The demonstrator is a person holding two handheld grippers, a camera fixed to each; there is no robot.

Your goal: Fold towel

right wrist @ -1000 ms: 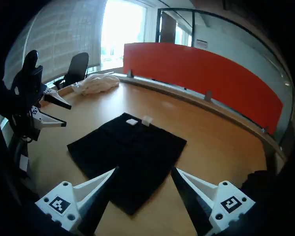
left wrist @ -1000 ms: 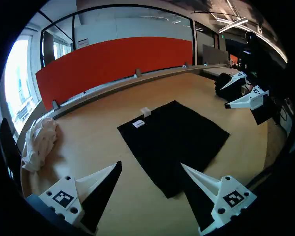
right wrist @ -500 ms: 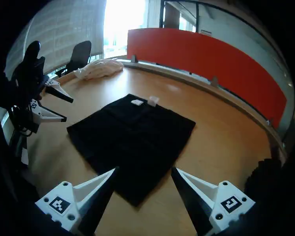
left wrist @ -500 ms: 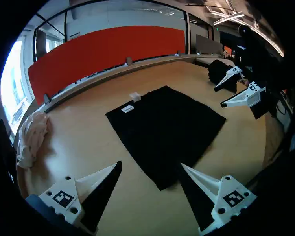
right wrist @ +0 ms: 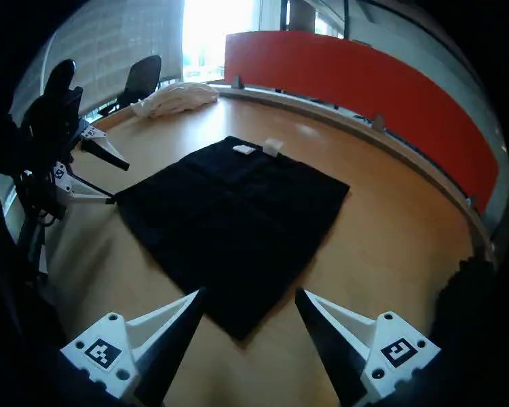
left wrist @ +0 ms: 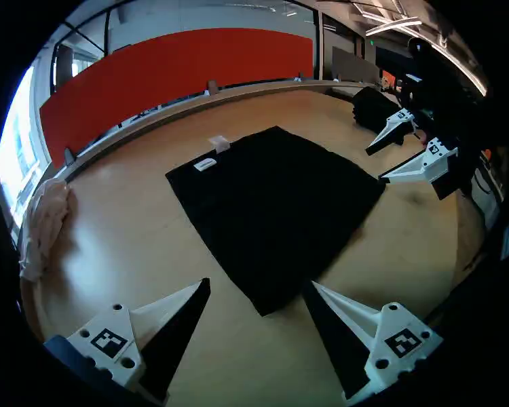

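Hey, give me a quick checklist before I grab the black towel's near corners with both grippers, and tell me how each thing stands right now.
1. Towel lying flat on the table: ok.
2. Left gripper open: ok.
3. Right gripper open: ok.
4. A towel corner lined up between each gripper's fingers: ok.
5. White cloth pile apart from the towel: ok.
6. Fingers low enough to pinch the fabric: cannot tell.
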